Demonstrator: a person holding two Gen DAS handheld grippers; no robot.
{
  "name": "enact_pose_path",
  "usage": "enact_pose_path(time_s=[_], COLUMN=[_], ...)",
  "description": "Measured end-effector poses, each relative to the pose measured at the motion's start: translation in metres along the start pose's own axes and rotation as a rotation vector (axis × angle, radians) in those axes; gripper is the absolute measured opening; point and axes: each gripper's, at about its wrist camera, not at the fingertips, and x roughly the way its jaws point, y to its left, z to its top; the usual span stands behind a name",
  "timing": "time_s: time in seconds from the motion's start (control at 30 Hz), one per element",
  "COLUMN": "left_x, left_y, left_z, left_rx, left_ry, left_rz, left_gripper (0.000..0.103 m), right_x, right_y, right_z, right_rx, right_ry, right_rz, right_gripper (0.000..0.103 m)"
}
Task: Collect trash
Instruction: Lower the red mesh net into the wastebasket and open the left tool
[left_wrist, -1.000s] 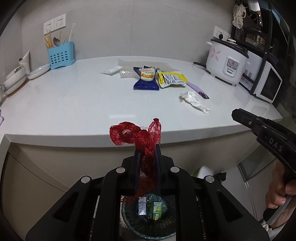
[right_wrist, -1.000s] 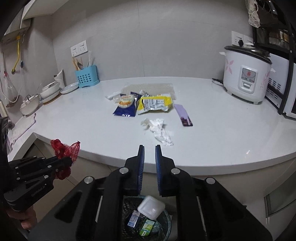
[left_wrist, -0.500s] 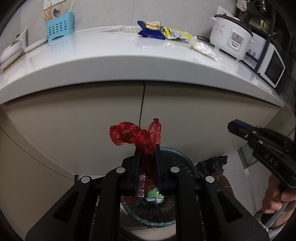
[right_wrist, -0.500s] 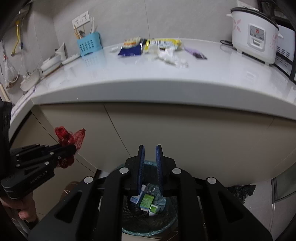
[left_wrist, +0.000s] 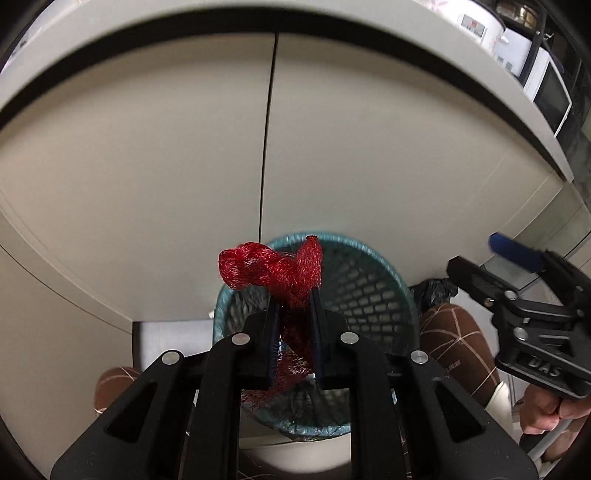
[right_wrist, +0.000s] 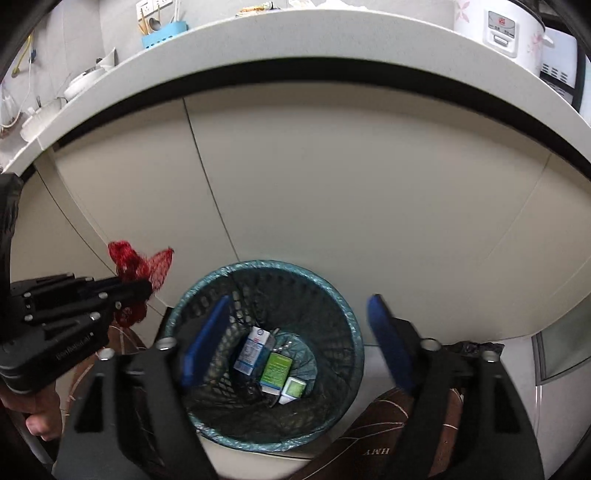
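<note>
Left gripper (left_wrist: 294, 295) is pinching the red mesh netting (left_wrist: 271, 269) between nearly closed jaws, holding it above the teal trash basket (right_wrist: 343, 306). Right gripper (right_wrist: 299, 336) is opening wide over the basket, nothing between its jaws.

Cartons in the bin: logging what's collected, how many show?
3, on the bottom of the bin: blue-white carton, green carton beside it, small green-white one rightmost. Others may be hidden.
</note>
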Motion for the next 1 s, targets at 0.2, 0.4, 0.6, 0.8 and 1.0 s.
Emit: enact_pose_path(time_s=[0.2, 0.4, 0.6, 0.8, 1.0], left_x=[0.025, 0.046, 0.056, 0.064, 0.061], left_y=[0.000, -0.003, -0.009, -0.012, -0.015], left_z=[-0.011, -0.016, -0.019, -0.019, -0.017], left_rx=[-0.003, -0.005, 0.011, 0.015, 0.018], left_ry=[0.044, 0.078, 0.096, 0.104, 0.094], left_rz=[-0.008, -0.006, 0.019, 0.027, 0.039], left_gripper=[0.014, 0.015, 0.021, 0.035, 0.055], right_x=[0.016, 0.026, 0.030, 0.032, 0.033], right_y=[-0.011, -0.019, -0.028, -0.033, -0.035], right_z=[-0.017, -0.027, -0.032, -0.033, -0.034], right_rx=[0.038, 0.052, 0.062, 0.073, 0.078], right_ry=[0.038, 0.067, 0.078, 0.085, 0.088], right_rz=[-0.017, -0.028, -0.028, -0.023, -0.025], right_gripper=[0.090, 0.090, 0.090, 0.090, 0.090])
